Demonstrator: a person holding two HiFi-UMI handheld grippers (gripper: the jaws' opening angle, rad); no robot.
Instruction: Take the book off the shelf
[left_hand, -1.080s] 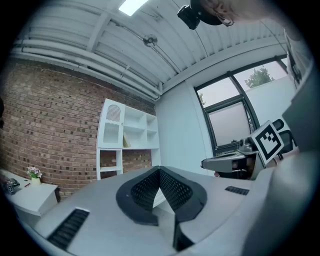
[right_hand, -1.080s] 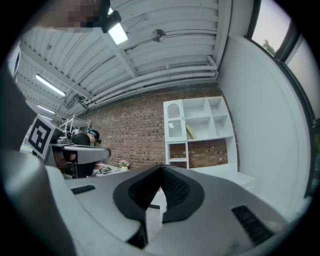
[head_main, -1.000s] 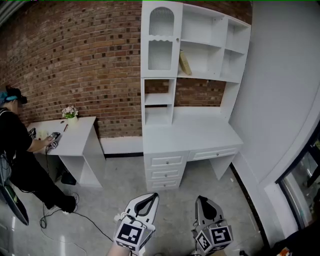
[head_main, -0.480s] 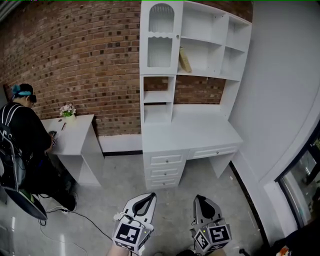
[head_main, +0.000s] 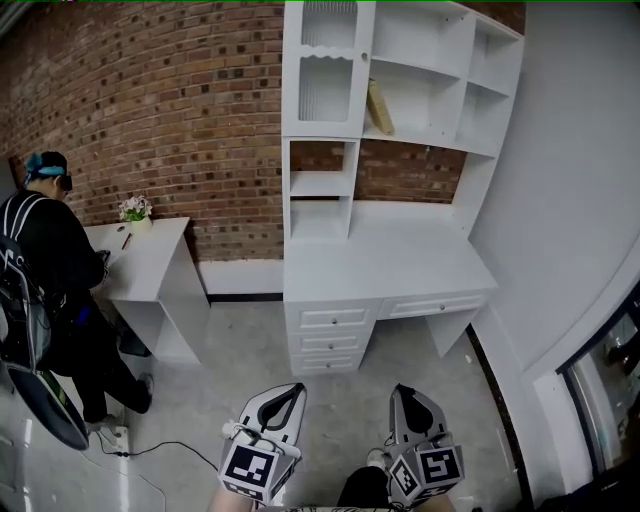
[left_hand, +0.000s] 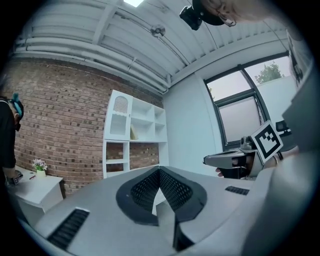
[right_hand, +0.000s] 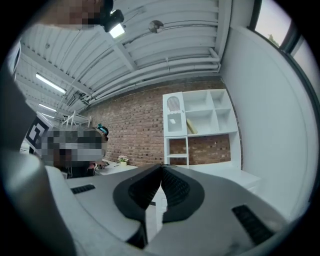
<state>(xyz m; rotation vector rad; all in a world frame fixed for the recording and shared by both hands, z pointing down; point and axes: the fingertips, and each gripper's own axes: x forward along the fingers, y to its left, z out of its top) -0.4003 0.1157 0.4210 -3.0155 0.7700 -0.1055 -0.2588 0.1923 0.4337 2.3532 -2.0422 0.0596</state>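
A tan book (head_main: 379, 107) leans tilted in an open compartment of the white shelf unit (head_main: 440, 90) above the desk; it also shows small as the book (left_hand: 133, 133) in the left gripper view and the book (right_hand: 192, 126) in the right gripper view. My left gripper (head_main: 295, 388) and right gripper (head_main: 403, 391) are low in the head view, over the floor, far from the shelf. Both are shut and hold nothing. The left gripper (left_hand: 159, 170) has its jaws tip to tip, as does the right gripper (right_hand: 161, 167).
A white desk (head_main: 390, 262) with drawers (head_main: 334, 340) stands under the shelves against a brick wall. At the left a person (head_main: 45, 270) stands by a small white table (head_main: 145, 262) with a flower pot (head_main: 135, 211). A cable (head_main: 160, 450) lies on the grey floor.
The head view has tilted and moved nearer the desk, so the shelf sits higher in frame. The person at the left has straightened up by the small table. Both grippers stay shut.
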